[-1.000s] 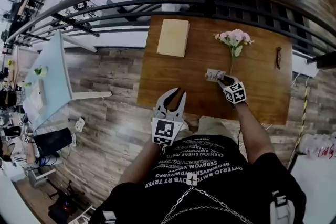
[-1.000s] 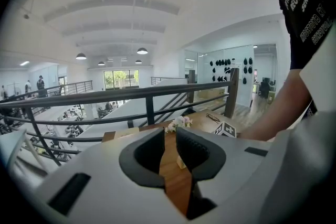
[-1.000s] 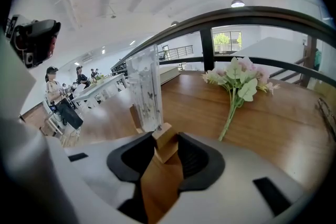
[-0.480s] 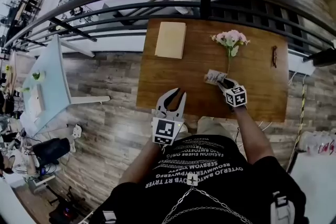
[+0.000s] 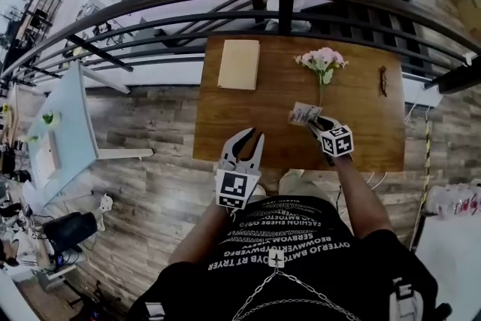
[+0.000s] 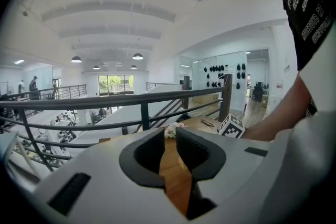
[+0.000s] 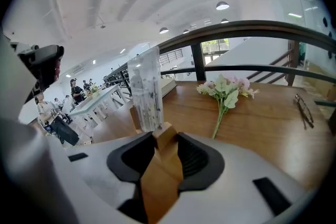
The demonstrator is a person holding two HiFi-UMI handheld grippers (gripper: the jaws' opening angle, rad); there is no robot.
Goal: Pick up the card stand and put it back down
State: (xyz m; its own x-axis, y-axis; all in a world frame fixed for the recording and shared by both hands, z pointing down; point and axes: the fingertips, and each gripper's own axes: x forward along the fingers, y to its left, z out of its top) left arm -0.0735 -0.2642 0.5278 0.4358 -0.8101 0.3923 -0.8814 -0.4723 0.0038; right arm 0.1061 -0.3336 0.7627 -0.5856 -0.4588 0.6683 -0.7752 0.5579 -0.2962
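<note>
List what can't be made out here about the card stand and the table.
- Print on the card stand: blurred in the right gripper view, too small in the head view.
- Whether its base touches the table: covered by the right gripper.
- Most of the table in the left gripper view: behind the left gripper.

Left claw (image 6: 169, 139): jaws apart, nothing between them.
Desk (image 6: 173, 178): brown wood, seen through the gap.
Railing (image 6: 105, 101): dark bars, beyond.
</note>
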